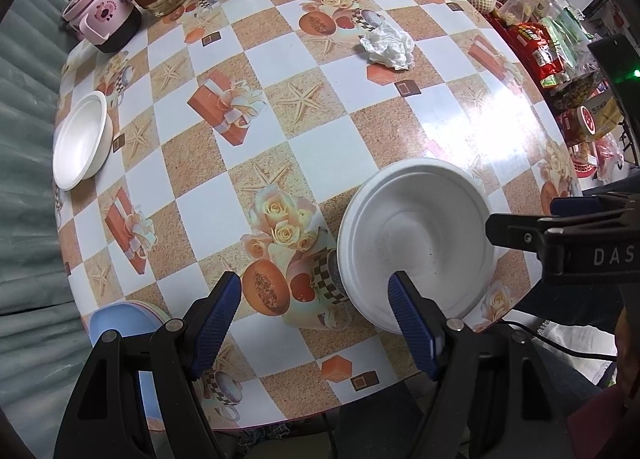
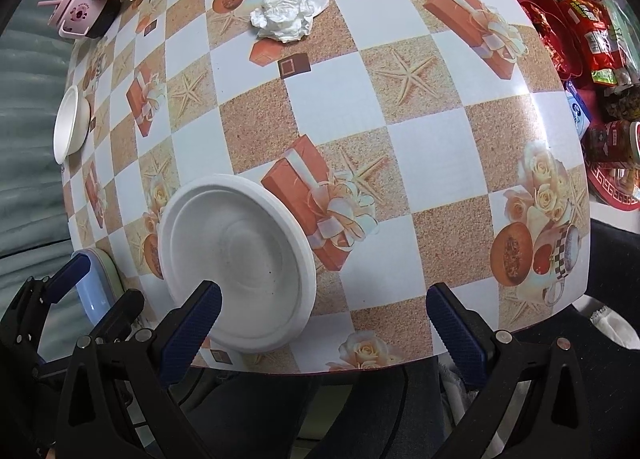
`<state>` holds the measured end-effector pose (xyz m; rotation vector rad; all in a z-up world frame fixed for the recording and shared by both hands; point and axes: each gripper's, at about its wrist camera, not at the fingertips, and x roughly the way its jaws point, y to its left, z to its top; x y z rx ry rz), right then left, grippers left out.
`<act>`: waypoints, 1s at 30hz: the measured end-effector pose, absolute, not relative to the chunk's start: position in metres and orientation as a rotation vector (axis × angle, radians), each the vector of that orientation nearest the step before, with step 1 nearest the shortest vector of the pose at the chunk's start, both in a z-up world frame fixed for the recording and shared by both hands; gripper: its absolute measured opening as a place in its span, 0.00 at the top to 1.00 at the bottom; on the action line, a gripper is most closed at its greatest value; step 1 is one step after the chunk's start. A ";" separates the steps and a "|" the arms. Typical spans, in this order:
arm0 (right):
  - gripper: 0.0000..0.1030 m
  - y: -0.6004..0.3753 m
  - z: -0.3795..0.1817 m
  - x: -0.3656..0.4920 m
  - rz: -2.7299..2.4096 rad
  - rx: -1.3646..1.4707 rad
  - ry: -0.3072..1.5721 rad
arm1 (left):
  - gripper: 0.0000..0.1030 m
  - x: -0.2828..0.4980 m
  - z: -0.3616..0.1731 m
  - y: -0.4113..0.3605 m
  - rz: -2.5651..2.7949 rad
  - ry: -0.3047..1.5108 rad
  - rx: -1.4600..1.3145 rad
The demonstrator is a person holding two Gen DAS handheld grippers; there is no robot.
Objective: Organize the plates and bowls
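We see a round worktop (image 1: pixel 328 147) under a checked cloth printed with starfish, roses and gift boxes. A large white bowl (image 1: pixel 416 247) sits near the worktop's near edge; in the right wrist view the same bowl (image 2: pixel 240 263) lies left of centre. A smaller white bowl (image 1: pixel 82 141) rests at the far left edge, well apart from the large one. A stack of blue and pink plates (image 1: pixel 120 331) lies at the near left edge, partly hidden by the left claw (image 1: pixel 316 323). The left claw is spread wide and holds nothing; its right finger overlaps the large bowl's near rim in the view, though we cannot tell whether it touches. The right claw (image 2: pixel 324 323) is likewise spread and empty, its left finger over the bowl's near side. A crumpled tissue (image 1: pixel 388 47) lies farther back, a pink mug (image 1: pixel 102 13) at the far left.
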<state>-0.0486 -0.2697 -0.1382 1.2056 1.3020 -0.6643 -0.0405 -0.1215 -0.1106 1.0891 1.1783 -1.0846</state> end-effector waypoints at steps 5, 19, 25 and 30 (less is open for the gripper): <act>0.00 -0.271 -0.138 -0.049 -0.669 1.205 1.303 | 0.23 -0.040 -0.110 -0.121 -1.085 1.179 1.088; 0.00 -0.272 -0.135 -0.031 -0.657 1.148 1.336 | 0.23 -0.023 -0.112 -0.118 -1.057 1.207 1.040; 0.00 -0.269 -0.133 -0.020 -0.650 1.126 1.346 | 0.23 -0.013 -0.111 -0.116 -1.050 1.213 1.019; 0.00 -0.266 -0.133 -0.013 -0.649 1.116 1.350 | 0.23 -0.005 -0.111 -0.114 -1.046 1.218 1.008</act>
